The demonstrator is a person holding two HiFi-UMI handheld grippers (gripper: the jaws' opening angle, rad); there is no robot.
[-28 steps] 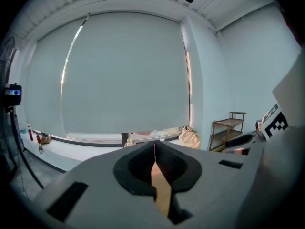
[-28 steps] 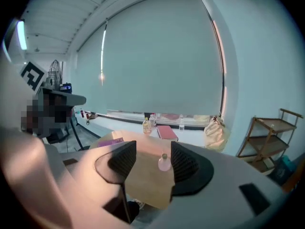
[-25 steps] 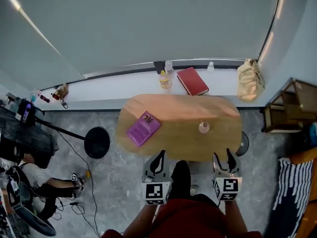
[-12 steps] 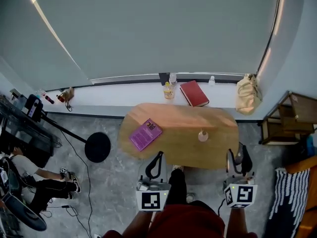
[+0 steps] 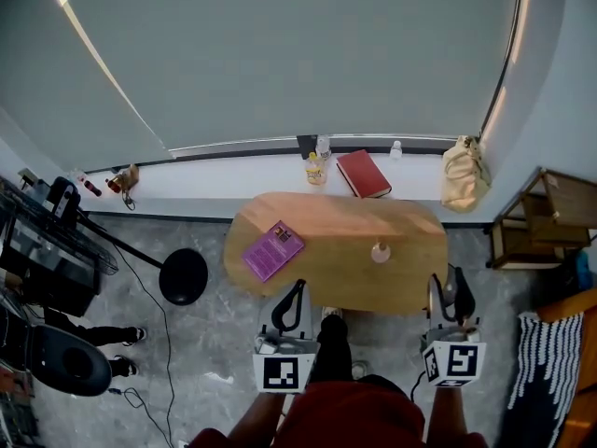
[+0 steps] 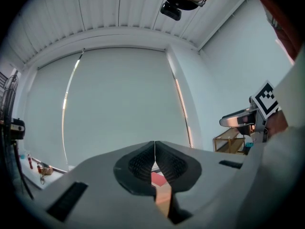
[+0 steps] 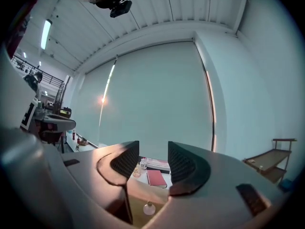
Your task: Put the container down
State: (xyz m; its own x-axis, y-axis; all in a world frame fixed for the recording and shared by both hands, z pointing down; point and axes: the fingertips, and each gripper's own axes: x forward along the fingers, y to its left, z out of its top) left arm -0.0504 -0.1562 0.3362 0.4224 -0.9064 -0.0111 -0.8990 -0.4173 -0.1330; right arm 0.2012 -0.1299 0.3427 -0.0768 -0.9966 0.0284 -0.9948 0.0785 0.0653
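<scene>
Closing on empty air, the fingers of the right gripper (image 7: pixel 153 162) stand well apart with nothing between them; past them the container (image 7: pixel 149 208) shows low down on the table (image 7: pixel 138 213). The fingers of the left gripper (image 6: pixel 154 151) are pressed together along one thin seam and hold nothing.

In the head view both grippers hang off the table's near edge, the left gripper (image 5: pixel 295 295) before its middle and the right gripper (image 5: pixel 451 286) past its right end. A second ago the right gripper sat further left, its tips just at the table's edge; it has since drawn out to the right and clear of the table (image 5: pixel 326 278). The container (image 5: pixel 380 251) stands upright on the right half of the table, in the same place as before, well apart from both grippers.

Counted: two grippers, one container, one purple booklet (image 5: pixel 272 249) on the table's left half, one red book (image 5: pixel 363 174), three bottles and one tan bag (image 5: pixel 464 174) on the windowsill (image 5: pixel 233 171). The person seated at far left a second ago now shows only as legs (image 5: pixel 119 336).
</scene>
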